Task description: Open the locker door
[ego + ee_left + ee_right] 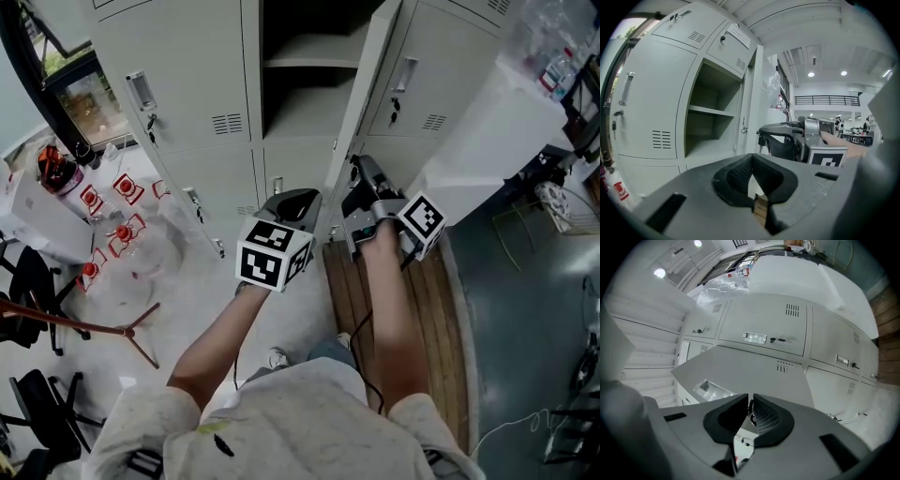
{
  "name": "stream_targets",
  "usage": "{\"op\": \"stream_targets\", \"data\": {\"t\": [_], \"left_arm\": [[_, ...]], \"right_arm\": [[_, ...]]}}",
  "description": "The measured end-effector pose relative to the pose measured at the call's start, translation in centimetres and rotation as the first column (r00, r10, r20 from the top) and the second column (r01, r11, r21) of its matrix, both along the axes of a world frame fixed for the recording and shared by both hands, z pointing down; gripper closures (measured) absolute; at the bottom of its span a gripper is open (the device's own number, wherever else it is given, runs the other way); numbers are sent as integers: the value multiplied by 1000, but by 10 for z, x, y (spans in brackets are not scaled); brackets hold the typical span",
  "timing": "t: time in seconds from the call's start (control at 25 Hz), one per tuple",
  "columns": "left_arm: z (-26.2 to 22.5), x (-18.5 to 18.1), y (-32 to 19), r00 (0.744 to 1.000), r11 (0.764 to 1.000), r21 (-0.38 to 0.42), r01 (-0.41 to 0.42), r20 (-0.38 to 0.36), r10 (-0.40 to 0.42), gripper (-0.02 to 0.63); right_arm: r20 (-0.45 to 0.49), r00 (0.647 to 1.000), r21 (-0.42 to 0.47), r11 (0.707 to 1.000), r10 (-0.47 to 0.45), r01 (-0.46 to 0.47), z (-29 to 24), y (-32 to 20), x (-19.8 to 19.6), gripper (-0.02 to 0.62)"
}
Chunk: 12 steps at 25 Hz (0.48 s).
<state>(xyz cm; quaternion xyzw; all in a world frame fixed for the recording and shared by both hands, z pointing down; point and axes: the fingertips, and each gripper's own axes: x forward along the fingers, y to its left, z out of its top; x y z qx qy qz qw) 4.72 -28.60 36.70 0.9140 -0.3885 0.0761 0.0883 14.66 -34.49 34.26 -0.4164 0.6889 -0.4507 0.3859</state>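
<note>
Two grippers are raised before a bank of pale grey metal lockers that fills the upper half of the head view. At centre left, my left gripper hangs below the open compartment. In its own view its black ribbed pads meet at the tips with nothing between them, and the compartment's single shelf shows at the left of the frame.

Just right of centre, the grey locker door stands swung out, edge-on toward me. My right gripper is at that door's lower part, touching or just short of it, I cannot tell which. In the right gripper view the door's face spreads across the middle, with its recessed handle at lower left and its vent slots above my fingers. Those are narrow, a sliver apart, holding nothing I can make out.

Brown wooden boards lie under my right arm, and a big white box stands at the upper right.
</note>
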Motion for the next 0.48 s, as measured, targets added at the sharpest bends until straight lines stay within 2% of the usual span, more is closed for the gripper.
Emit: {"op": "stream_targets", "data": {"t": [0.48], "left_arm": [[-5,35,3,1000,1000,4,6,23,-7,600]], "right_arm": [[19,999,8,1000,-26,26,1,7,37,563]]}}
